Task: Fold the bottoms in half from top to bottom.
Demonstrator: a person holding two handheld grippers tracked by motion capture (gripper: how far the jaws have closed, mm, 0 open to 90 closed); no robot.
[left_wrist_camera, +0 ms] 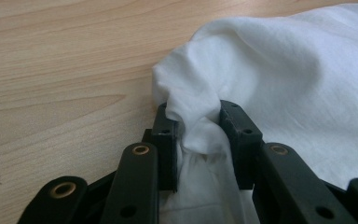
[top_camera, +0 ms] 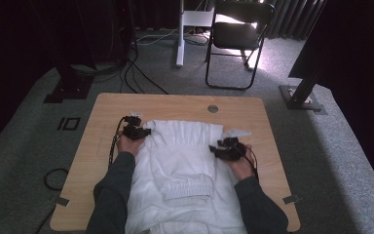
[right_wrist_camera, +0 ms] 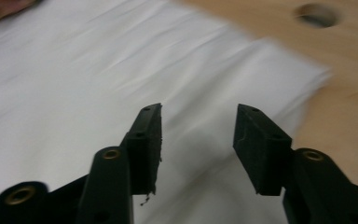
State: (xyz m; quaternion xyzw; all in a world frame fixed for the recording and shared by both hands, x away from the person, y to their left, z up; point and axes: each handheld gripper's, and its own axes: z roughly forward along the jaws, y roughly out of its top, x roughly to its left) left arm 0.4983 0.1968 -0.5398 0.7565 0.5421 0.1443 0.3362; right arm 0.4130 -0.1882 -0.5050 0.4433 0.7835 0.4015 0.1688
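A white garment (top_camera: 182, 170) lies spread over the near middle of the wooden counter (top_camera: 253, 109), its folded waistband toward the person. The right gripper (top_camera: 217, 148) hovers at its right edge, jaws apart with nothing between them. Farther off, the left gripper (left_wrist_camera: 198, 135) is clamped on a bunched far-left corner of the cloth.

Soft white cloth garment (left_wrist_camera: 279, 74), matt wood table (left_wrist_camera: 60, 70)

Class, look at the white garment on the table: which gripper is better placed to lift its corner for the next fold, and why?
Probably the left. The left gripper already pinches a bunch of the white garment at its far left corner, while the right gripper hangs open above the cloth, holding nothing.
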